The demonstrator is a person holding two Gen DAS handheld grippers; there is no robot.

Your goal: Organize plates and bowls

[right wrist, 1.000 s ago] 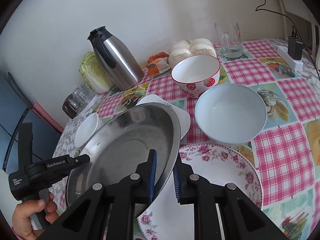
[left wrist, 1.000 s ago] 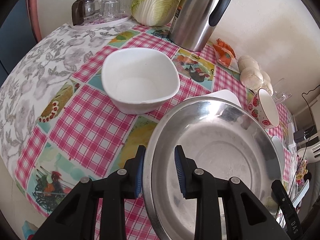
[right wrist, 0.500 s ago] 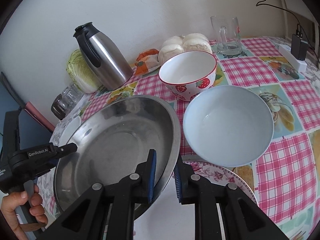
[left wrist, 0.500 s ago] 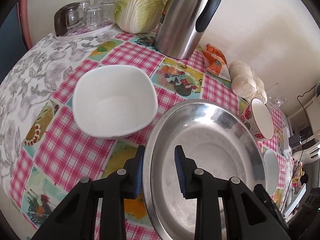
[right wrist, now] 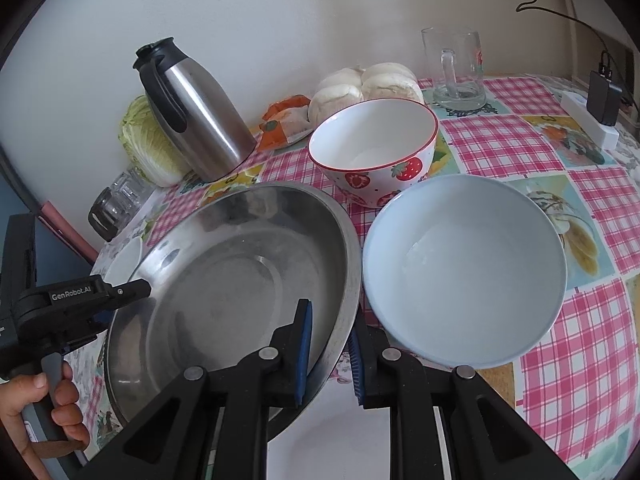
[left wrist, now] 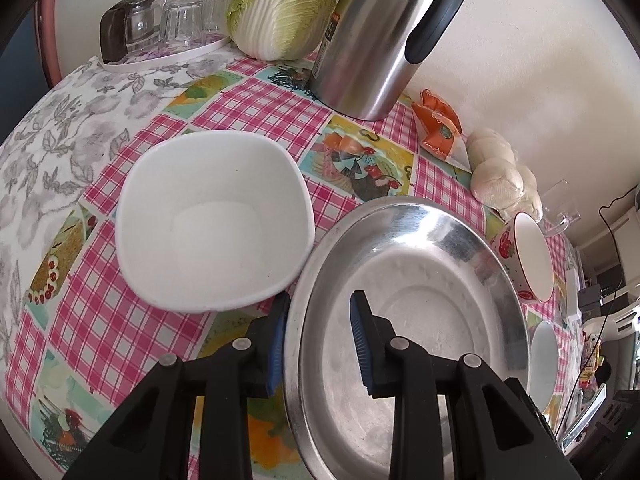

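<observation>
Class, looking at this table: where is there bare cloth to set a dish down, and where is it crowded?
Free: the cloth left of the white square bowl, and the cloth right of the pale blue bowl. Crowded: along the wall, around the flask, cabbage and buns.

Steel plate [right wrist: 240,280] tilted, beside pale blue bowl [right wrist: 464,272], square white bowl [left wrist: 212,220].

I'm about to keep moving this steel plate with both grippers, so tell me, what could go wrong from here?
1. Both the left gripper and right gripper pinch only the thin rim of the steel plate; smooth metal could slip if the hands drift apart.
2. The plate's edge sits close to the white square bowl and the pale blue bowl; a swing might knock either.
</observation>
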